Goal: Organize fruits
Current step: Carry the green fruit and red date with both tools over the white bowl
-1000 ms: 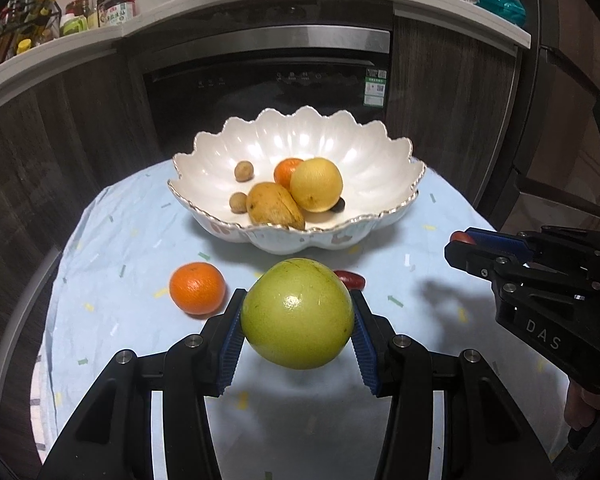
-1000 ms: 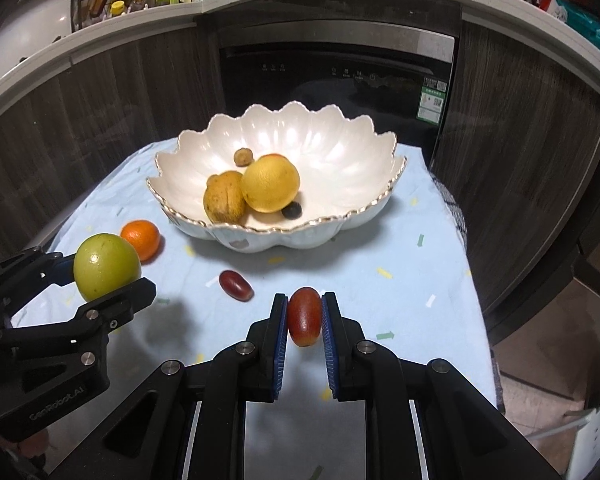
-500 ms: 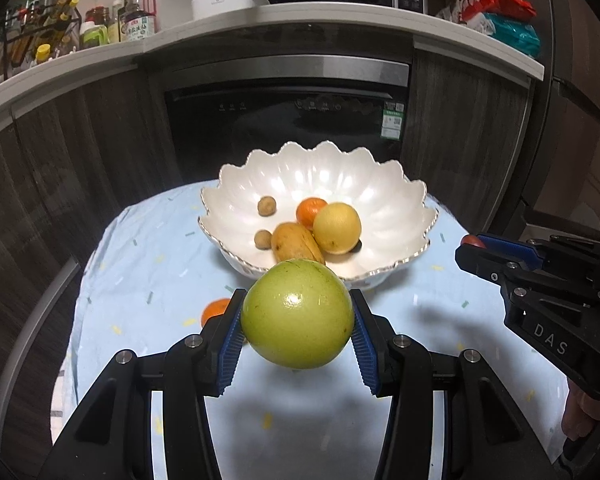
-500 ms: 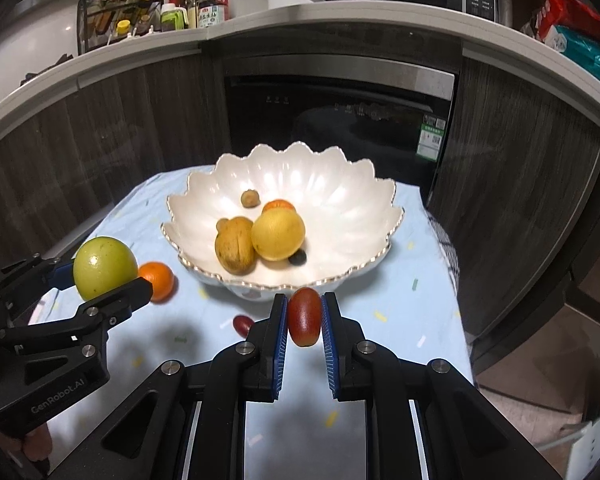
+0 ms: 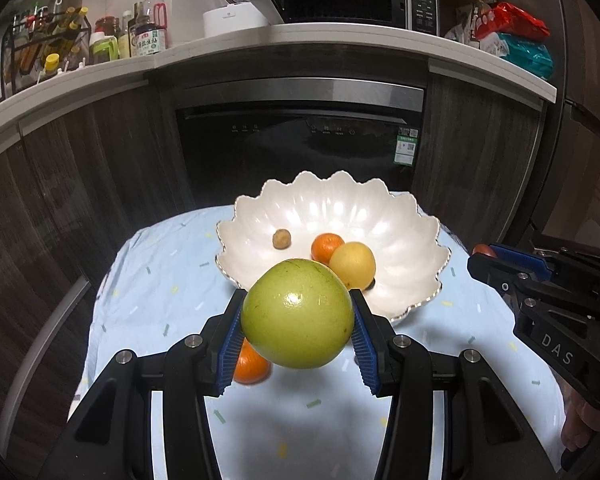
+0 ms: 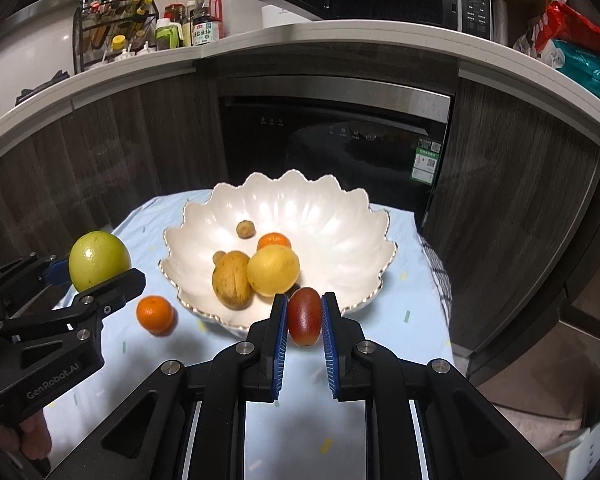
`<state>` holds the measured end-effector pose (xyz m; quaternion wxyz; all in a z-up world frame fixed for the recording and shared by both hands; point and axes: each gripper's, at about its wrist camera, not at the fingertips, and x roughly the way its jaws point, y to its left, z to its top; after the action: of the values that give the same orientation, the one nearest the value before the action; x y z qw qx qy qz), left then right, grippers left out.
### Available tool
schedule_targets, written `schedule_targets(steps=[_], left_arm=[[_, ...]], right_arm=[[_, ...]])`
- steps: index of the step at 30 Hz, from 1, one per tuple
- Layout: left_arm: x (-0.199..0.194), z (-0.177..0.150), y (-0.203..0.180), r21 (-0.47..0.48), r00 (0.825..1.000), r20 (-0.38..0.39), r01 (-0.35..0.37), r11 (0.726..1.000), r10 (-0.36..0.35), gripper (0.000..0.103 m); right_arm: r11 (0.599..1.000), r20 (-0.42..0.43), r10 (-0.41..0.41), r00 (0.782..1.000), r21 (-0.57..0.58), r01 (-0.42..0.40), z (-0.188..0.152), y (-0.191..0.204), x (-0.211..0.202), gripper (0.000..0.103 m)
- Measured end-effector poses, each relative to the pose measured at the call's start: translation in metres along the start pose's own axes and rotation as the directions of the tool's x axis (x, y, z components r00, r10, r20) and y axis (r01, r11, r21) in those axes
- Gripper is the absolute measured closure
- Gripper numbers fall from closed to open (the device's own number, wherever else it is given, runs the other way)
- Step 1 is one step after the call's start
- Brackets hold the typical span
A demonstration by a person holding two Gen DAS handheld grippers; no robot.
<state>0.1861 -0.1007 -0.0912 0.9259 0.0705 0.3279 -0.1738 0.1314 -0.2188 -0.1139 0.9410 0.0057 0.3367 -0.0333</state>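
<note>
My left gripper (image 5: 297, 322) is shut on a large green round fruit (image 5: 298, 314) and holds it in the air in front of the white scalloped bowl (image 5: 404, 216). My right gripper (image 6: 304, 322) is shut on a small dark red oval fruit (image 6: 304, 316), raised before the bowl (image 6: 340, 208). The bowl holds a yellow citrus (image 6: 273, 270), a brown pear-like fruit (image 6: 232, 280), a mandarin (image 6: 274, 241) and small brown round fruits (image 6: 245, 229). A loose orange mandarin (image 6: 155, 314) lies on the cloth left of the bowl.
The bowl stands on a table with a light blue cloth (image 5: 168, 272). Dark wood cabinets and a built-in appliance (image 5: 300, 140) stand behind. A counter (image 6: 140, 64) above carries bottles and a microwave. The left gripper also shows in the right wrist view (image 6: 96, 276).
Both grippers have risen with their fruits, so the bowl and table appear lower and farther. The small red fruit on the cloth is hidden from both views now.
</note>
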Motion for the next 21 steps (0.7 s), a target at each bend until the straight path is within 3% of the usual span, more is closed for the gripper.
schedule_targets(steps=[21], left_arm=[[0.027,0.037,0.012,-0.017,1.0,0.017,-0.02,1.0,0.021,0.055]], right_arm=[[1.0,0.031,-0.021,0.999,0.02,0.02,0.04,-0.008,0.024,0.085]])
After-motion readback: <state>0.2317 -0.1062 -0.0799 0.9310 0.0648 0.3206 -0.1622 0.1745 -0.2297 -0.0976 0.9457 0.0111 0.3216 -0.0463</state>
